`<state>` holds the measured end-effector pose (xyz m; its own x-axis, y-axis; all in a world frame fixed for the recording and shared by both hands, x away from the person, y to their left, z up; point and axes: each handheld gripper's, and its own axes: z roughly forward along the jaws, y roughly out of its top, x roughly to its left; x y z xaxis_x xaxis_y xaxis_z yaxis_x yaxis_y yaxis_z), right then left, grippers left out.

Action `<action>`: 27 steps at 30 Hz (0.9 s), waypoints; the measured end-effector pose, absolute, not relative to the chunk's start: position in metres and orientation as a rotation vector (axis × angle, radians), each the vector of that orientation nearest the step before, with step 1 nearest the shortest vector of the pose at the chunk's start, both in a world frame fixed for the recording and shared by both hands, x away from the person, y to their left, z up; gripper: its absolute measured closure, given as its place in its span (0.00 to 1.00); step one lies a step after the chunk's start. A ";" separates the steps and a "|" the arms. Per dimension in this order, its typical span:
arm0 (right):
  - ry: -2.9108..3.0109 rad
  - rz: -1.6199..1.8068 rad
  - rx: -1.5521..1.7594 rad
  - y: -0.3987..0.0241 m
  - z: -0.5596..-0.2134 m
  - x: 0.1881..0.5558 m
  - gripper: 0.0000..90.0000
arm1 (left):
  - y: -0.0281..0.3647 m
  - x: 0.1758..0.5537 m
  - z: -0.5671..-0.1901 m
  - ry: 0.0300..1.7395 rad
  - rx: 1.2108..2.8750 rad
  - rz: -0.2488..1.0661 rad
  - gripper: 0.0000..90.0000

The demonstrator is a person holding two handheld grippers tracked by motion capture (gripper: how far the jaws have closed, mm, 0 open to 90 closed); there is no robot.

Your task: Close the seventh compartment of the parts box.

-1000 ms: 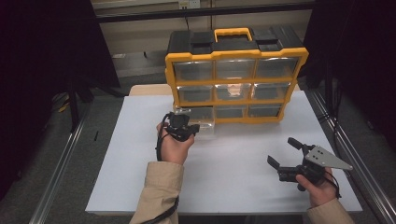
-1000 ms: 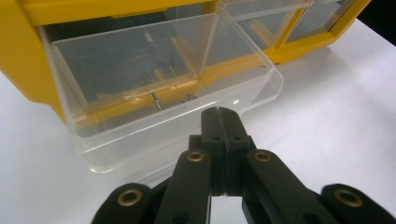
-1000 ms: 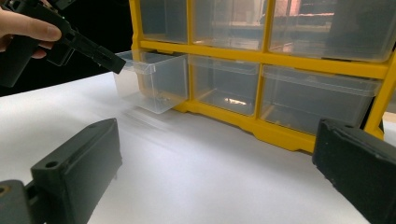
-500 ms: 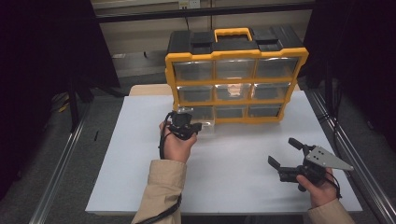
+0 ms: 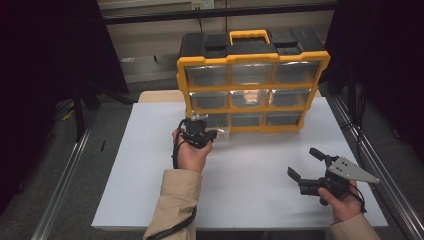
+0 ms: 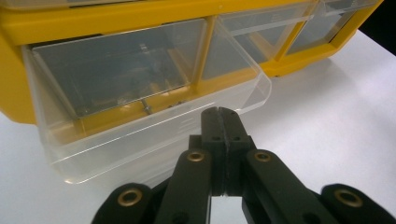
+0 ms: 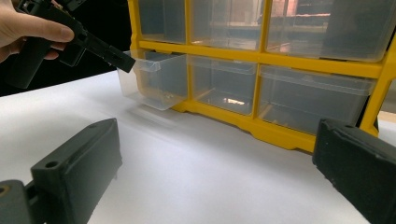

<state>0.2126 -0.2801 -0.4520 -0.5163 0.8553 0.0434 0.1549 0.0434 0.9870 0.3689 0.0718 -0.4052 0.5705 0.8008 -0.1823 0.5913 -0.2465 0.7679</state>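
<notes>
A yellow organizer [image 5: 252,111] with clear drawers stands at the back of the white table. Its bottom-left drawer [image 5: 221,131] [image 6: 140,140] [image 7: 156,88] is pulled partway out, and a small screw [image 6: 147,107] lies inside it. My left gripper [image 5: 214,134] [image 6: 219,113] [image 7: 125,63] is shut, with its tips at the drawer's front lip and nothing visible between the jaws. My right gripper [image 5: 304,162] [image 7: 217,140] stands open and empty above the table's front right. It points toward the organizer.
The white table top [image 5: 250,165] lies bare between the two hands. Metal rails [image 5: 372,155] run along both sides of the table. The organizer's other drawers are pushed in, and a black lid with a yellow handle [image 5: 248,35] tops it.
</notes>
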 end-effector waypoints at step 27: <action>1.719 1.523 1.033 -0.281 -0.452 0.212 0.01 | 0.067 0.376 -0.406 1.130 1.947 0.343 1.00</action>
<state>0.2123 -0.2809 -0.4517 -0.5070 0.8604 0.0510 0.1539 0.0321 0.9876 0.3758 0.0666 -0.4058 0.5563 0.8145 -0.1649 0.5853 -0.2431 0.7735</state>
